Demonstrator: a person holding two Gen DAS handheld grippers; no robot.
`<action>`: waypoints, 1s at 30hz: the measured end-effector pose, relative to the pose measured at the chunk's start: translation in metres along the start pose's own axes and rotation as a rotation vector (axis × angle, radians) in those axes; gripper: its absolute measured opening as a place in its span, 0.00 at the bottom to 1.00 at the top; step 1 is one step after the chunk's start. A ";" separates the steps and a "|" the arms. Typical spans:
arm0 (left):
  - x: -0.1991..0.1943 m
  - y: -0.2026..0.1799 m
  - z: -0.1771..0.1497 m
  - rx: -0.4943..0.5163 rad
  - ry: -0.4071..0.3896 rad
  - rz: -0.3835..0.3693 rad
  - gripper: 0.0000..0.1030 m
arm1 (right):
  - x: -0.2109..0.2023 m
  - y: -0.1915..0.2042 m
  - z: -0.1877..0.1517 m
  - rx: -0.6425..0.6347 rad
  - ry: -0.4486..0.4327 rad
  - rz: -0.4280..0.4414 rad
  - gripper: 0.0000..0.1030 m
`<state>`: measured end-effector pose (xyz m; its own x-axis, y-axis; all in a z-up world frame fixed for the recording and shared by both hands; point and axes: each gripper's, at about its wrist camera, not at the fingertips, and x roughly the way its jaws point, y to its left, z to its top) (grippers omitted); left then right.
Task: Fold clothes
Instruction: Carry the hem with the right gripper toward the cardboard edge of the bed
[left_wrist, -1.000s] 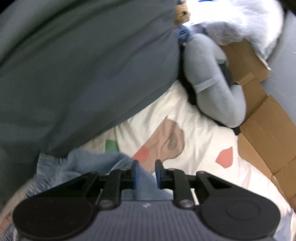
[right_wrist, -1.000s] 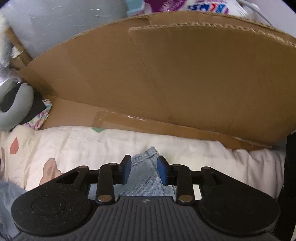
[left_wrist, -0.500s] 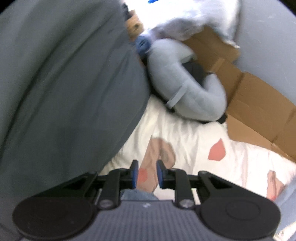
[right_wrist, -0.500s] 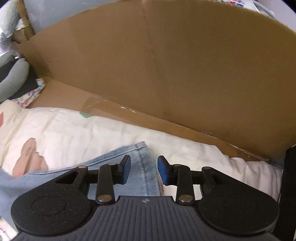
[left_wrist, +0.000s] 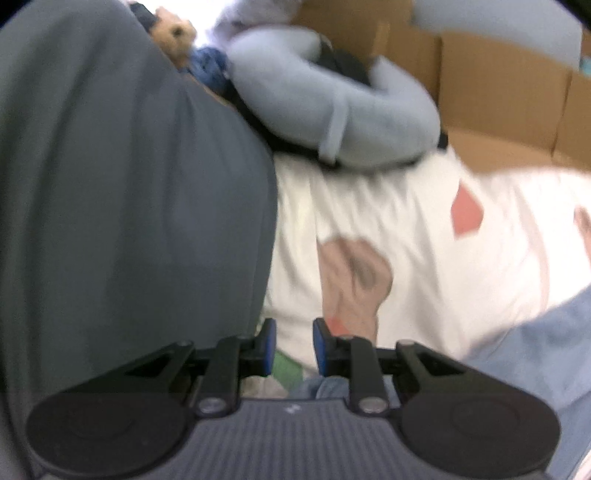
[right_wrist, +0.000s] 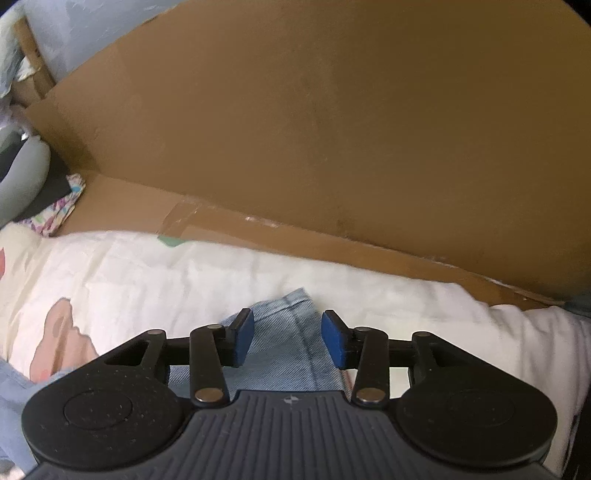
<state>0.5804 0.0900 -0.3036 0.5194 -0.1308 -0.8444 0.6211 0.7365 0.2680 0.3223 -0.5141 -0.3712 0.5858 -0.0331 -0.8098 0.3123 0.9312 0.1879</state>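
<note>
The right claw points down at a white patterned bed sheet; its jaws are opening, and a corner of light blue denim jeans lies between the blue pads without being pressed. Brown cardboard stands at 12 o'clock. In the blurred left view, the left claw is released with a narrow gap and nothing in it, while the denim lies at 4 o'clock. Dark grey fabric fills 9 o'clock, and a grey neck pillow sits at 12 o'clock.
</note>
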 end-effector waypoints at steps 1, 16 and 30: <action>0.006 -0.001 -0.005 0.019 0.017 -0.007 0.22 | 0.002 0.001 -0.001 -0.008 0.006 0.002 0.51; 0.055 -0.064 -0.041 0.534 0.151 -0.074 0.32 | 0.024 0.018 -0.013 -0.216 0.072 -0.054 0.72; 0.060 -0.095 -0.037 0.941 0.239 -0.073 0.45 | 0.025 0.018 -0.011 -0.281 0.086 -0.026 0.67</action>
<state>0.5303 0.0370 -0.3967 0.3922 0.0598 -0.9179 0.9163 -0.1129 0.3842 0.3341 -0.4939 -0.3940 0.5111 -0.0387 -0.8586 0.0997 0.9949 0.0146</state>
